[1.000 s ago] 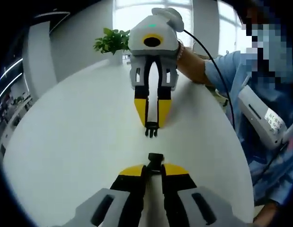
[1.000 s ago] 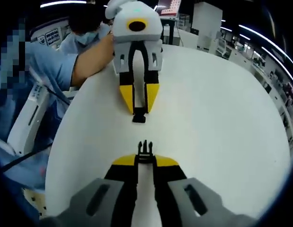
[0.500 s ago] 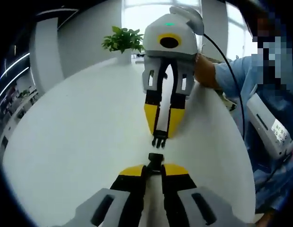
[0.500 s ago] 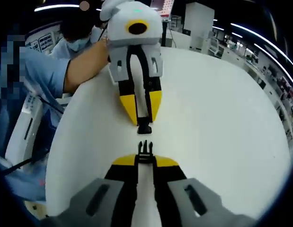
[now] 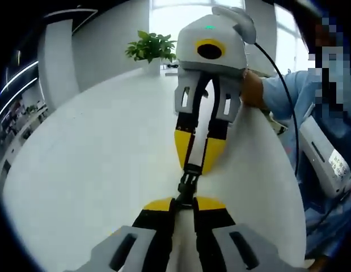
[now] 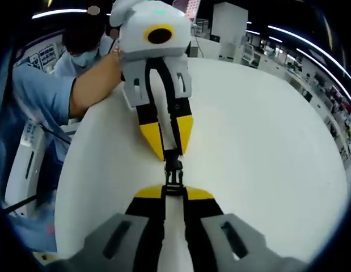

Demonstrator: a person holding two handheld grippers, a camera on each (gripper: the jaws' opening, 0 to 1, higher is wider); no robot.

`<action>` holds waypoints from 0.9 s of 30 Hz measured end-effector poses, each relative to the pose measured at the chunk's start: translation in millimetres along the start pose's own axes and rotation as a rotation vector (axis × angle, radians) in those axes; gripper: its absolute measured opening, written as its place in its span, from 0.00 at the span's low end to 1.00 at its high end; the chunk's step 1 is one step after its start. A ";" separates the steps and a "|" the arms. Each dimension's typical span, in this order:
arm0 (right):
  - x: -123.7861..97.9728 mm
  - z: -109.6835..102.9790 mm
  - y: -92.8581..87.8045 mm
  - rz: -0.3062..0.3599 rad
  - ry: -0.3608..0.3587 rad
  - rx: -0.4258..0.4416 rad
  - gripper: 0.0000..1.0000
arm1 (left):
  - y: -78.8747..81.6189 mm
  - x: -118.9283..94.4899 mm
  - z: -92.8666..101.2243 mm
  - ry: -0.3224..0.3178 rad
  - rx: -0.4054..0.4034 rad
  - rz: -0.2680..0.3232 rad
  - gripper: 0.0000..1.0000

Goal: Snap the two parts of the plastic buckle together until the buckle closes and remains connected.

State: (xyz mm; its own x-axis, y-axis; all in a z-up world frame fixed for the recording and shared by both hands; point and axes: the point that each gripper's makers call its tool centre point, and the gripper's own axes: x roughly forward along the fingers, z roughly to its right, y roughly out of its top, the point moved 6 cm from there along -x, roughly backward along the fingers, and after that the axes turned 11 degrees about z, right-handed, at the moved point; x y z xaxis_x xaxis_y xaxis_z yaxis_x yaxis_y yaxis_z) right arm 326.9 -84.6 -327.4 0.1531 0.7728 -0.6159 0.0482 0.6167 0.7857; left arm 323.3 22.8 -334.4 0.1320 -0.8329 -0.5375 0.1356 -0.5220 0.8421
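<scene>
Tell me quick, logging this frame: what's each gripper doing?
Left gripper: shut on socket half.
Right gripper: shut on pronged half.

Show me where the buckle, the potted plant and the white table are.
buckle (image 5: pixel 187 184), left gripper view, black body between the two tools
potted plant (image 5: pixel 151 47), left gripper view, green leaves
white table (image 6: pixel 260 147), right gripper view, bare top

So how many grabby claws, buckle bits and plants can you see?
Grippers: 2, left gripper and right gripper
Buckle pieces: 2, socket half and pronged half, now touching
Potted plants: 1, potted plant
Total: 5
</scene>
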 end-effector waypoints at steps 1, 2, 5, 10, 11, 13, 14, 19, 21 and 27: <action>0.0 0.4 1.0 0.000 0.002 -0.006 0.11 | 0.5 1.0 0.7 -0.004 0.001 0.001 0.12; -0.8 -0.6 0.4 0.001 0.007 -0.021 0.11 | 0.9 1.6 1.1 -0.007 0.002 0.003 0.12; -1.5 -1.5 -0.3 0.012 0.030 -0.046 0.11 | 1.3 2.1 0.9 -0.015 0.008 0.007 0.12; -2.0 -1.8 -2.6 0.037 0.102 -0.117 0.10 | 2.6 6.2 2.5 -0.040 0.017 0.026 0.12; -1.9 -0.9 -2.6 0.039 0.108 -0.115 0.10 | 2.2 6.3 2.8 -0.040 0.016 0.024 0.12; -1.8 -0.3 -2.9 0.050 0.129 -0.140 0.10 | 1.6 6.0 3.5 -0.043 0.021 0.024 0.12; -1.8 0.7 -3.1 0.054 0.137 -0.141 0.10 | 1.6 6.2 3.7 -0.043 0.021 0.024 0.12; -1.0 -0.2 -2.5 0.051 0.140 -0.137 0.10 | 0.4 6.1 4.8 -0.044 0.016 0.022 0.12; -0.8 -0.6 -2.3 0.044 0.130 -0.130 0.10 | 0.1 6.2 5.4 -0.044 0.013 0.022 0.11; -0.4 -1.2 -1.1 0.032 0.113 -0.137 0.09 | -0.1 5.7 5.6 -0.041 0.010 0.017 0.11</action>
State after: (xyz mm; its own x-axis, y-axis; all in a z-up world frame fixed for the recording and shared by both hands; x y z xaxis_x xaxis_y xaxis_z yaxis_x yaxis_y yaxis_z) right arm 325.6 -85.4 -328.0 0.0405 0.7994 -0.5994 -0.0910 0.6004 0.7945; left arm 318.6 17.0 -337.3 0.0941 -0.8485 -0.5207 0.1240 -0.5089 0.8518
